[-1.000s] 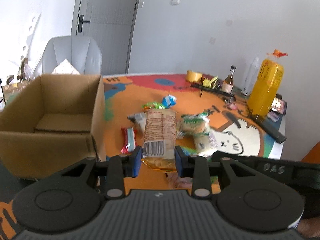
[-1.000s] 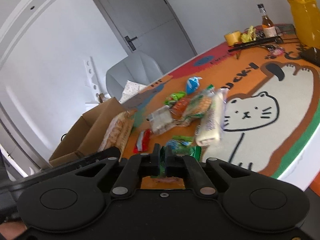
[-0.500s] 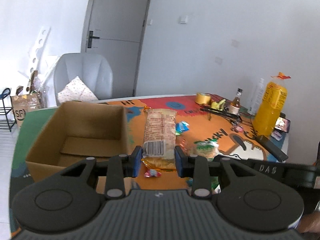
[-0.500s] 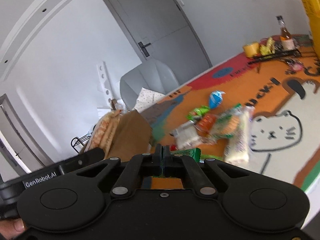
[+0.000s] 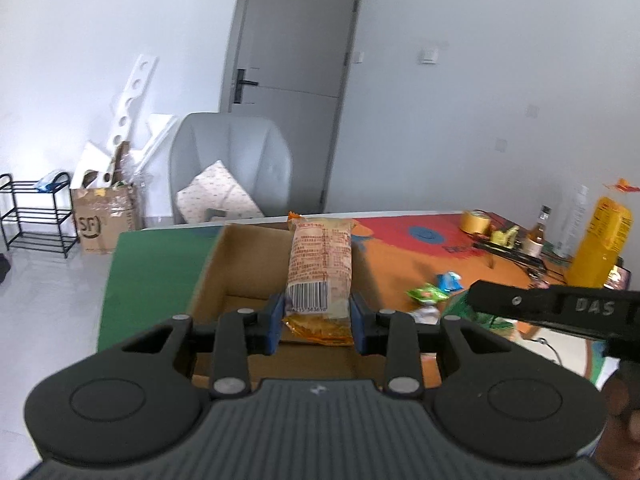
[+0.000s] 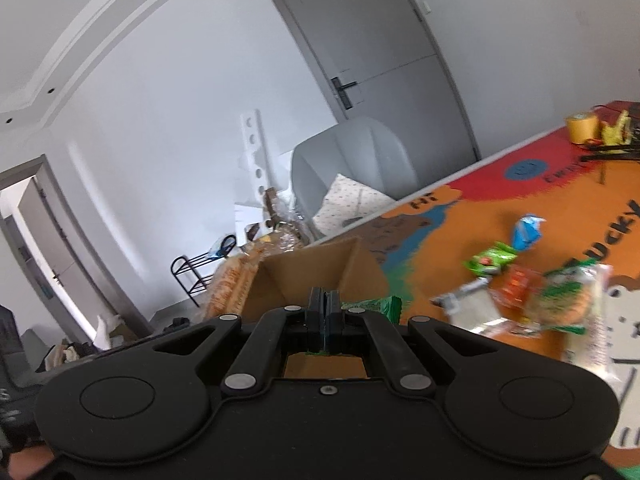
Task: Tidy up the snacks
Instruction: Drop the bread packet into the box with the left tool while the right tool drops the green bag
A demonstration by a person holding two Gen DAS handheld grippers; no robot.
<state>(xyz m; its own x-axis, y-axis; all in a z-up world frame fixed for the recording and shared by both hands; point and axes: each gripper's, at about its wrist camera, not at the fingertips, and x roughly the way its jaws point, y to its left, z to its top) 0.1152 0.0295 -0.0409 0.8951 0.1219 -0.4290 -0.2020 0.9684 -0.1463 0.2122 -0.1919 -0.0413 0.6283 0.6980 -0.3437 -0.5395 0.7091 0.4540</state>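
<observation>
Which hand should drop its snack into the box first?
Left. The left gripper holds the orange packet right over the open cardboard box. The right gripper, pinching a green packet, looks short of it.

"SF" is printed on the brown cardboard box (image 5: 105, 226) on the floor. "DAS" is embossed on the black right gripper (image 5: 592, 306) arm. "UCKY" shows on the table mat (image 6: 624, 232). The orange snack packet (image 5: 320, 268) carries a barcode, its digits too blurred to read.

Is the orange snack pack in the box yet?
Not yet: the left gripper holds the orange snack pack above the open cardboard box.
</observation>
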